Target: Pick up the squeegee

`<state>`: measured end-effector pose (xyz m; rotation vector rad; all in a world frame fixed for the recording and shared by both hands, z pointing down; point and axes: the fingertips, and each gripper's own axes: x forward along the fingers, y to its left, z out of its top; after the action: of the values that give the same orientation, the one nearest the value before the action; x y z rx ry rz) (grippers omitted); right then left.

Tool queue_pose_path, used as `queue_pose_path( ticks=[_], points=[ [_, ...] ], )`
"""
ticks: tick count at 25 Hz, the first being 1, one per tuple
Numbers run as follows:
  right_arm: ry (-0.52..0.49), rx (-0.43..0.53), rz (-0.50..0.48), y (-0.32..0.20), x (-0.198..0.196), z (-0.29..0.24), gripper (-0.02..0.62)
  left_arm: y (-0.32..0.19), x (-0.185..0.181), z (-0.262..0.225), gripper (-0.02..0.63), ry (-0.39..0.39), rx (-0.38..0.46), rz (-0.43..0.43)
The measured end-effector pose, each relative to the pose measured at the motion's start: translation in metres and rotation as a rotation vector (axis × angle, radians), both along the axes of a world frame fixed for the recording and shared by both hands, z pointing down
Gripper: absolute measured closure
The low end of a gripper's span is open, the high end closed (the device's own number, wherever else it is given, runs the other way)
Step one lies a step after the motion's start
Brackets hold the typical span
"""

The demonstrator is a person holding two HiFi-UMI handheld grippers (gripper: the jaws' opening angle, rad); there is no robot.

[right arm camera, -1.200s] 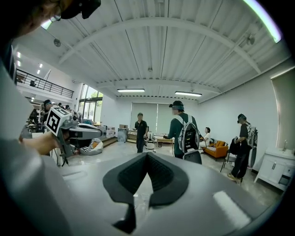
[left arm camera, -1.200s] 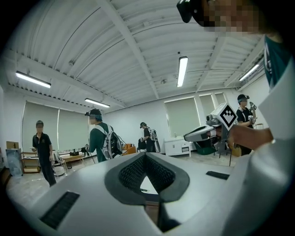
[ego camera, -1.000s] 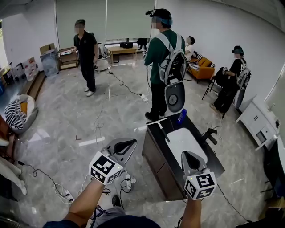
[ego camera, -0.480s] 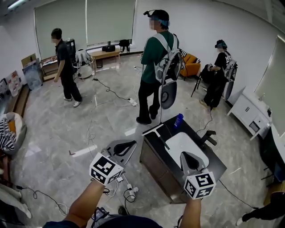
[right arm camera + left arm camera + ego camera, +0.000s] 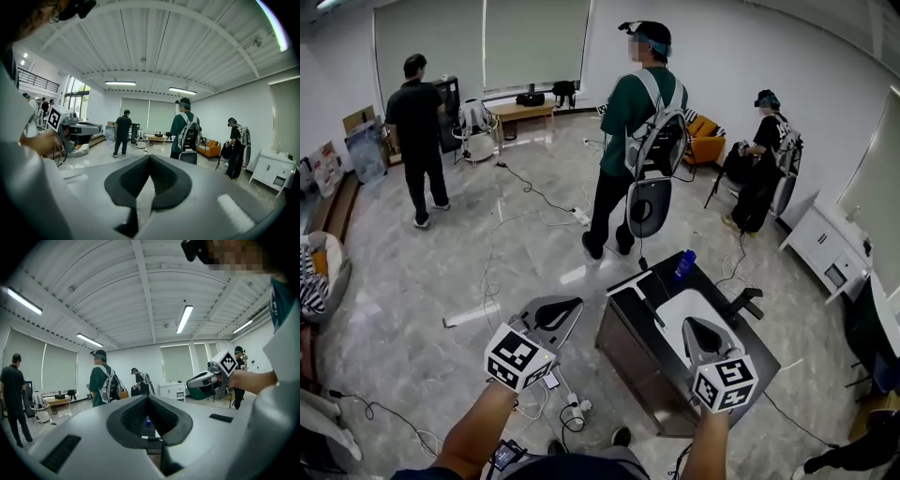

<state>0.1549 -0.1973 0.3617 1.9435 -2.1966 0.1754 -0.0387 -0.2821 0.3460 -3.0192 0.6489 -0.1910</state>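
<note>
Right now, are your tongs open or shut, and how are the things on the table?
left tongs: shut, empty
right tongs: shut, empty
squeegee: lying flat on the dark table, untouched
blue bottle: standing upright at the table's far end

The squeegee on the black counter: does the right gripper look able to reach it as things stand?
Probably yes: the right gripper is above the counter, near the squeegee, nothing between; its shut jaws must open first.
</note>
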Motion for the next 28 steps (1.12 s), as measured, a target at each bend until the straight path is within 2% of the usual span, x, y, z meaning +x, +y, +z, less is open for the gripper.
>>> queue_pose_path(
  ticks=[5,13,20,21,28],
  points=[
    [-0.014,-0.021,-0.059,-0.045,0.024,0.024,0.584,-0.035,0.003,0.018,0.604,-0.011,-0.017,-0.082],
    [-0.026,-0.101,-0.196,-0.123,0.088,0.080,0.584,-0.069,0.045,0.043,0.604,-0.025,-0.067,-0.206],
    [-0.047,-0.215,-0.264,-0.198,0.121,0.166,0.581,-0.103,0.052,0.098,0.604,-0.058,-0.149,-0.304],
    [-0.050,-0.234,-0.272,-0.207,0.124,0.179,0.562,-0.107,0.053,0.106,0.604,-0.064,-0.161,-0.315],
    [-0.069,-0.377,-0.313,-0.262,0.143,0.273,0.536,-0.130,0.057,0.158,0.604,-0.113,-0.246,-0.380]
  ],
)
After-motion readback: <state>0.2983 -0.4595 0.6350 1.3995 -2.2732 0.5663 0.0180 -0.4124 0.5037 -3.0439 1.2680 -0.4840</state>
